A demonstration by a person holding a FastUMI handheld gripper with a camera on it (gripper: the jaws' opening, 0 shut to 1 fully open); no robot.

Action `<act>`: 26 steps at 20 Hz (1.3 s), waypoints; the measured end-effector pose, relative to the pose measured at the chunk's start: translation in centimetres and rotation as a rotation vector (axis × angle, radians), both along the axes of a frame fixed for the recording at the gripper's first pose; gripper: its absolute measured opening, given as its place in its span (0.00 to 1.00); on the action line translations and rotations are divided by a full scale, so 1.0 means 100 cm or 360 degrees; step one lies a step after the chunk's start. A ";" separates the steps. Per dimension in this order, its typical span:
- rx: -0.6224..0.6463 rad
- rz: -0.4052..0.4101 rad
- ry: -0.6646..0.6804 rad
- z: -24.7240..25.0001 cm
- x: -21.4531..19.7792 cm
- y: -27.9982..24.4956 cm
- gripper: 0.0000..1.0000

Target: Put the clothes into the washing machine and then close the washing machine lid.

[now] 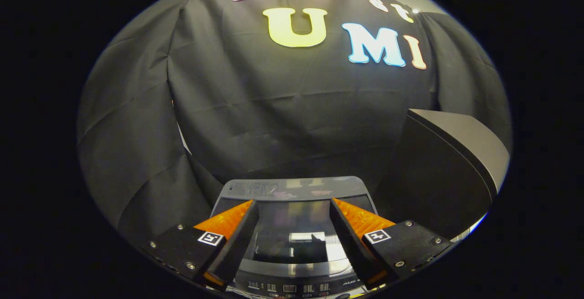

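The washing machine sits low in the centre of the frame, seen from above, with its dark glass lid lying flat and apparently down over the tub. A strip of control buttons runs along the near edge at the very bottom. No clothes can be made out through the reflective glass, so whether the load is inside cannot be told.

The hand-held gripper hangs over the lid with its fingers spread apart and nothing between them; whether the tips touch the glass cannot be told.

From here the main risk is judged to be a lid that is resting but not fully seated, which the reflections would hide. A downward push made off-centre could slide on the smooth glass and land on the buttons.

At the right of the frame a large dark slanted panel stands close by, and a sideways swing could knock it.
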State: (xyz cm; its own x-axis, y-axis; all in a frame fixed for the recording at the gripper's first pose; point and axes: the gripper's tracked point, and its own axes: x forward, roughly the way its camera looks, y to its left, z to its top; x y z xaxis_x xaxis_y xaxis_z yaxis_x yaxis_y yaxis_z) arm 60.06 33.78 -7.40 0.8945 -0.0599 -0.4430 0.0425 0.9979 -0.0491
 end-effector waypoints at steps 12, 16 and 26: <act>-0.0042 0.0034 -0.0030 -0.006 -0.006 -0.003 0.96; -0.0065 0.0059 -0.0057 -0.003 -0.053 -0.038 0.97; -0.0137 0.0273 -0.0077 -0.018 -0.240 -0.156 0.97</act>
State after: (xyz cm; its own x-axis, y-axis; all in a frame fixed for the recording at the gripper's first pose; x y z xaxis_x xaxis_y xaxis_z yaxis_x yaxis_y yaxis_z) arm 36.08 18.17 -9.21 0.9151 0.0595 -0.3988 -0.1234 0.9829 -0.1366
